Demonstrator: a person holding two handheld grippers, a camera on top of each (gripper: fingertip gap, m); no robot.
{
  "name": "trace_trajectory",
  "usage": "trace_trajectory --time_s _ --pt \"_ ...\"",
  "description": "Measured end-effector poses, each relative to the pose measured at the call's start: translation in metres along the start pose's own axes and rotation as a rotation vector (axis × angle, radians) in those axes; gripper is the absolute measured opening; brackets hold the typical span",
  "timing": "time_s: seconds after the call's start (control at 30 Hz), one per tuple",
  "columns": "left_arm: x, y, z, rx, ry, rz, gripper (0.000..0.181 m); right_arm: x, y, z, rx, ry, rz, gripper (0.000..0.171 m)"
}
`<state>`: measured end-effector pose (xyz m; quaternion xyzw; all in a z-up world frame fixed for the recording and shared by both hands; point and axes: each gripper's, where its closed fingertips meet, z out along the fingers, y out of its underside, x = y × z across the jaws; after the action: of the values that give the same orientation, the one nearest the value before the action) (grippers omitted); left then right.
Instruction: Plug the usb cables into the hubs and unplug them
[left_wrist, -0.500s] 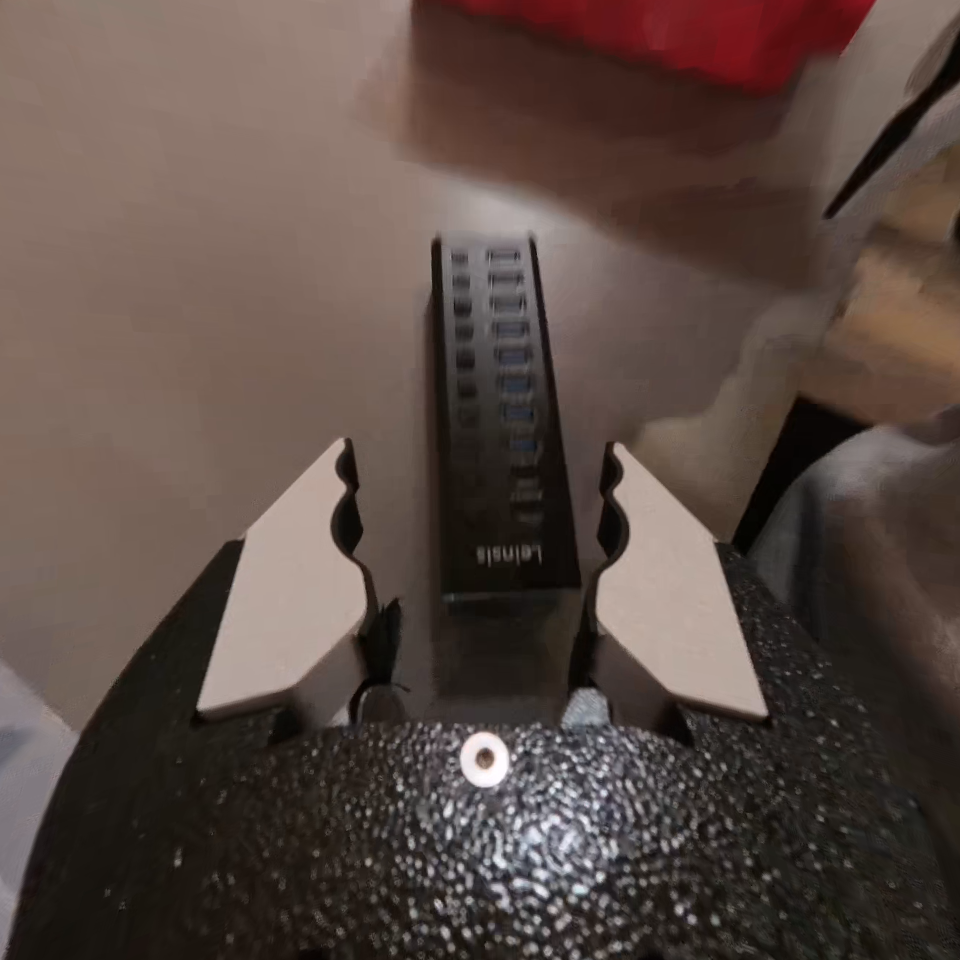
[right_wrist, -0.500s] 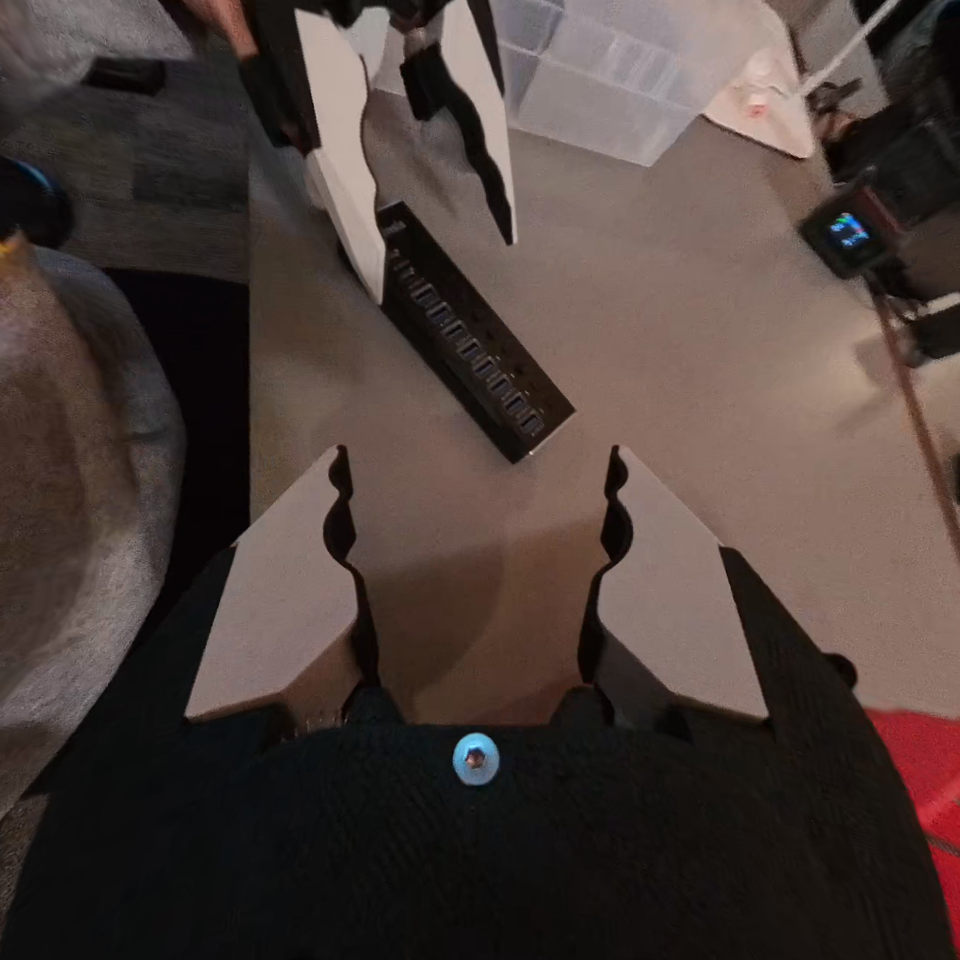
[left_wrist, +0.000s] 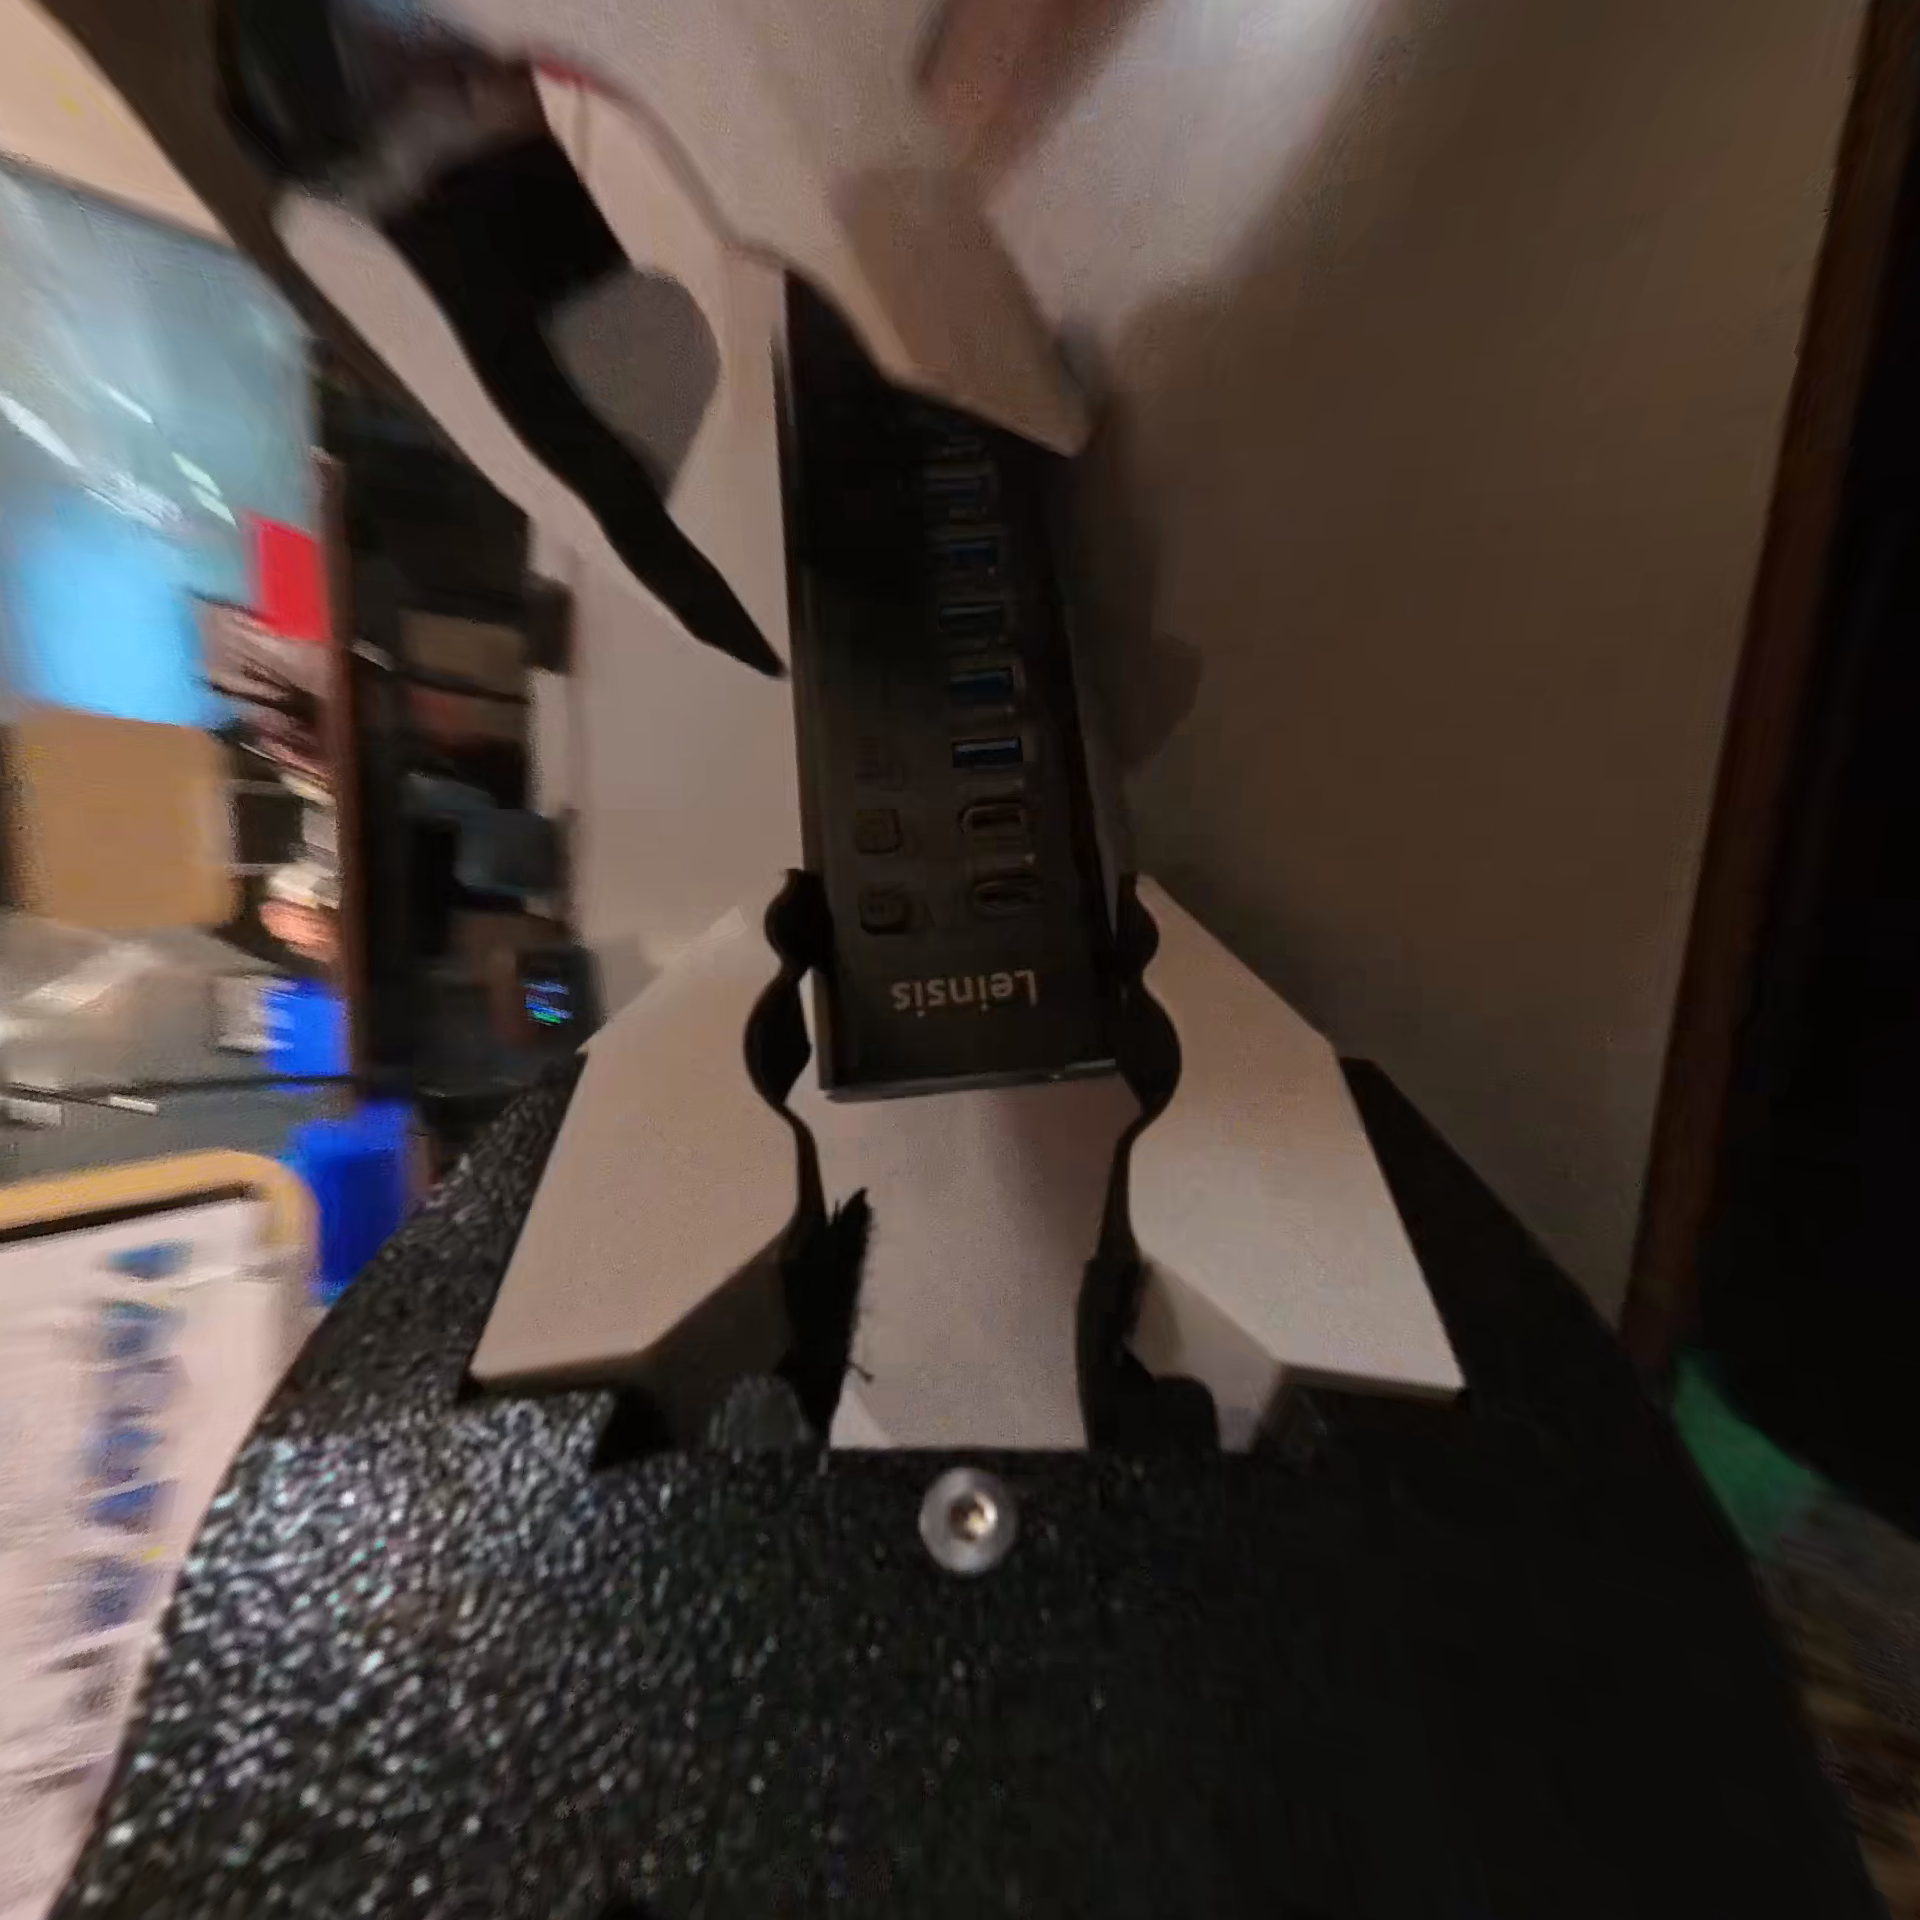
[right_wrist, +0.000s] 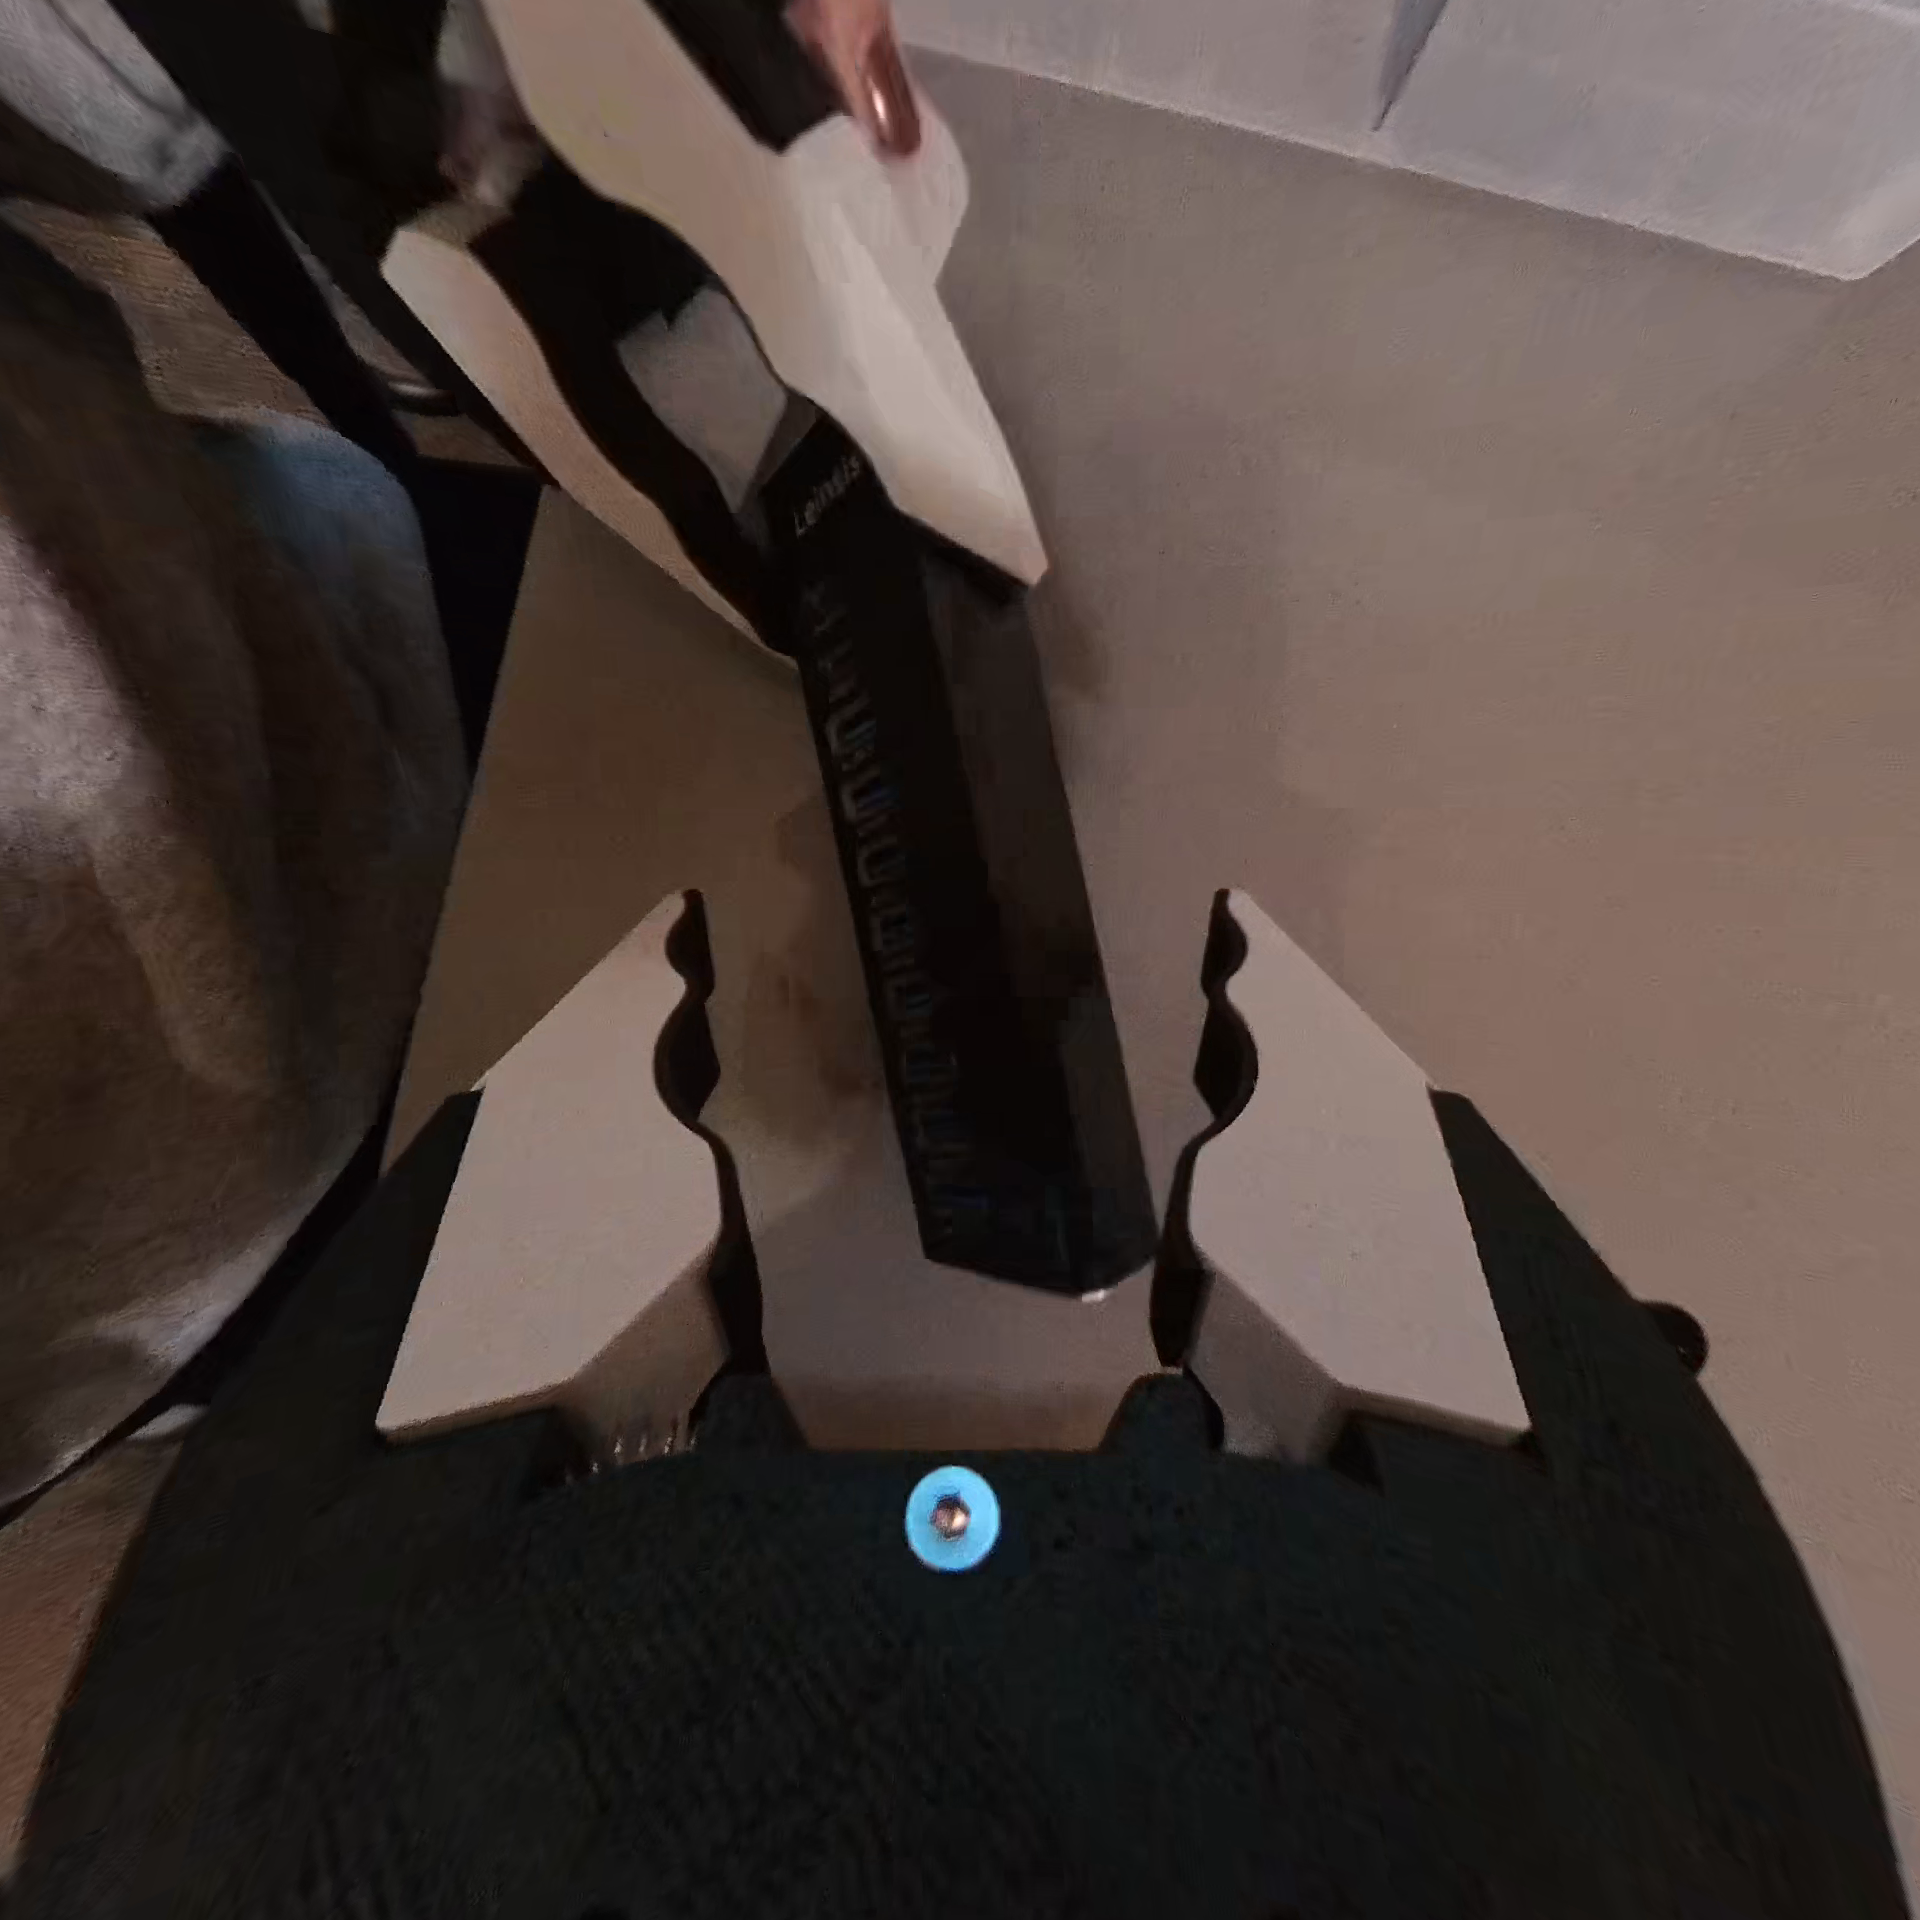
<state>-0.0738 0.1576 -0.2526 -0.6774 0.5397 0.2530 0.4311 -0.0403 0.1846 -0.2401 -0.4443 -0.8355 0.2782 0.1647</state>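
Note:
A long black USB hub (left_wrist: 935, 727) with a row of ports is held up off the beige table (right_wrist: 1455, 727). My left gripper (left_wrist: 966, 904) is shut on its near end, the end with the printed lettering. The hub (right_wrist: 935, 790) runs from the left gripper (right_wrist: 894, 603) toward my right gripper (right_wrist: 956, 904). The right gripper is open, and the hub's other end lies between its fingers, close to the right finger. In the left wrist view the right gripper (left_wrist: 914, 540) is blurred around the hub's far end. No USB cable is in view.
A clear plastic bin (right_wrist: 1455, 135) stands at the table's far side. Grey cloth (right_wrist: 156, 831) lies past the table's left edge. The left wrist view is tilted and blurred, with room clutter (left_wrist: 156, 623) on the left and a dark wooden edge (left_wrist: 1766, 727) on the right.
My left gripper has shut on the hub's end and raised it from the table. My right gripper has come closer, so that the hub's other end now lies between its open fingers.

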Motion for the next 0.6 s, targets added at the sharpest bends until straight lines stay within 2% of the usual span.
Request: trace_trajectory --time_s 0.13,0.2,0.27,0.3,0.37,0.43,0.5,0.6 --pt "0.0 -0.008 -0.004 0.049 -0.146 0.224 0.056 -0.015 0.006 0.015 -0.082 -0.146 0.045 0.067" --pt "0.001 -0.009 -0.005 0.06 -0.184 0.265 0.056 -0.019 0.011 0.02 -0.13 -0.167 0.041 0.038" --pt "0.001 -0.008 -0.005 0.073 -0.187 0.239 0.054 -0.021 0.011 0.023 -0.139 -0.172 0.04 0.031" --pt "0.002 -0.007 -0.004 0.087 -0.156 0.17 0.051 -0.017 0.012 0.024 -0.141 -0.127 0.023 0.026" --pt "-0.002 -0.018 -0.006 0.183 -0.092 -0.066 0.076 -0.004 0.021 0.023 -0.188 0.011 -0.067 0.026" --pt "-0.016 -0.029 -0.013 0.3 -0.054 -0.296 0.088 0.002 0.023 0.008 -0.194 0.112 -0.114 0.026" --pt "-0.033 -0.034 -0.017 0.39 -0.056 -0.455 0.094 0.004 0.016 -0.022 -0.141 0.197 -0.123 0.026" --pt "-0.052 -0.032 -0.014 0.466 -0.076 -0.62 0.091 0.012 0.01 -0.097 -0.11 0.376 -0.162 0.026"
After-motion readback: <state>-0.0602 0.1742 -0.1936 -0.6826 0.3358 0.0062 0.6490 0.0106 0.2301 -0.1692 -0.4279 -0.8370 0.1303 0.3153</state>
